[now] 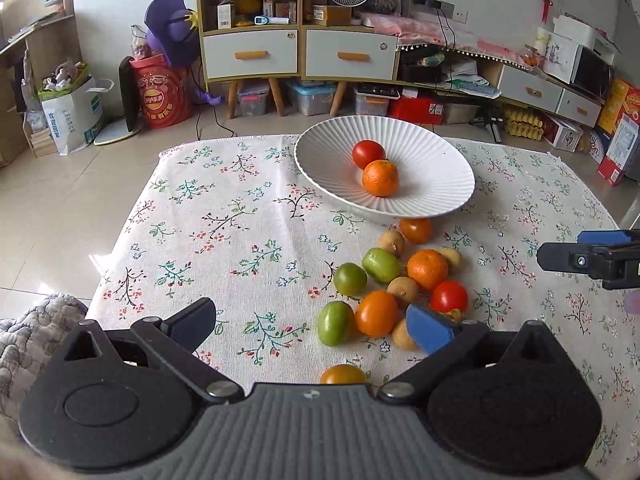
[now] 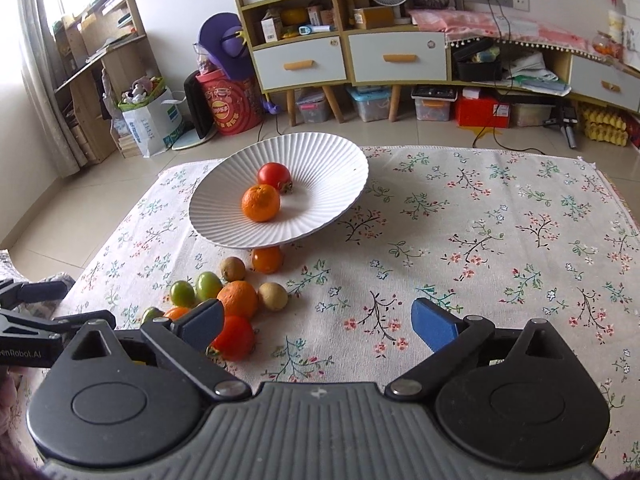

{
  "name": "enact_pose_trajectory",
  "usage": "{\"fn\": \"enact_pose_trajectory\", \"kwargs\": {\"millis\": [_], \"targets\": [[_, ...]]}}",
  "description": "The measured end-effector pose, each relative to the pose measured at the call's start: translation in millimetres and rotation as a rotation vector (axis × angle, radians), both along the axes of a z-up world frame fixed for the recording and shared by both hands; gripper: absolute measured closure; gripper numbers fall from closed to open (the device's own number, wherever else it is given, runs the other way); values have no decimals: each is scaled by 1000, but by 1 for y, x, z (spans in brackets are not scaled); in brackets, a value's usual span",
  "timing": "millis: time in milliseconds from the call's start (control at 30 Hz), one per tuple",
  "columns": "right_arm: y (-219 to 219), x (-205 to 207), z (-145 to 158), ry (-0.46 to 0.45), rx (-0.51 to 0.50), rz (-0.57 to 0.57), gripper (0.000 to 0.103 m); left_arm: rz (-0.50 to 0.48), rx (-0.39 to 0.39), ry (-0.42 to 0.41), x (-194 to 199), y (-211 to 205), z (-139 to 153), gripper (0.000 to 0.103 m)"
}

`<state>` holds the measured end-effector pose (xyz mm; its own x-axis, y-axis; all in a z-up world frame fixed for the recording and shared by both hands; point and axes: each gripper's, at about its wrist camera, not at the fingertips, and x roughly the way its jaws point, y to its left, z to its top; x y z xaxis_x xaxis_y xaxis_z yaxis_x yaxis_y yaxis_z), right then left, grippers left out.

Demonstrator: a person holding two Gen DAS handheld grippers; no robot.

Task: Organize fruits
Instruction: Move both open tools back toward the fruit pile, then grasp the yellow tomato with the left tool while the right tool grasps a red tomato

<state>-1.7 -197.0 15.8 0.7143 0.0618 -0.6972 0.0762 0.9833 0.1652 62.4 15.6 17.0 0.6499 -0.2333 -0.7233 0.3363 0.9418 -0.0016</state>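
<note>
A white ribbed bowl (image 1: pixel 432 152) (image 2: pixel 320 156) holds a red tomato (image 1: pixel 367 153) (image 2: pixel 273 174) and an orange (image 1: pixel 380 178) (image 2: pixel 261 202). In front of it lies a pile of loose fruit: oranges (image 1: pixel 427 269) (image 2: pixel 238 298), green tomatoes (image 1: pixel 350 279) (image 2: pixel 182 293), brown kiwis (image 1: pixel 403 289) (image 2: pixel 273 296) and a red tomato (image 1: pixel 449 296) (image 2: pixel 235 337). My left gripper (image 1: pixel 316 326) is open and empty, just before the pile. My right gripper (image 2: pixel 318 322) is open and empty, right of the pile. It also shows in the left wrist view (image 1: pixel 592 258).
The flowered tablecloth (image 1: pixel 224 216) (image 2: pixel 500 240) covers a low table. An orange-yellow fruit (image 1: pixel 342 374) lies close under my left gripper. Cabinets, boxes and bags stand on the floor beyond the table's far edge.
</note>
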Motion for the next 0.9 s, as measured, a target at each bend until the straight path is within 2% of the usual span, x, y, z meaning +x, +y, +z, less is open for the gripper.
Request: {"fn": "enact_pose_trajectory", "kwargs": {"millis": [233,533,767,900], "targets": [[20,-11,-7,-26,-47,85,1,-41,17,23,-11,5,-9,2],[33,-15,-22,4,-101,145,1,-65,16,28,-25,11,-29,2],[51,-21,-40,39,-217,248,1,-63,6,70,-31,12,-47,2],[60,-24,-48,53,-264,299,1,-74,7,66,-33,10,-53,2]]}}
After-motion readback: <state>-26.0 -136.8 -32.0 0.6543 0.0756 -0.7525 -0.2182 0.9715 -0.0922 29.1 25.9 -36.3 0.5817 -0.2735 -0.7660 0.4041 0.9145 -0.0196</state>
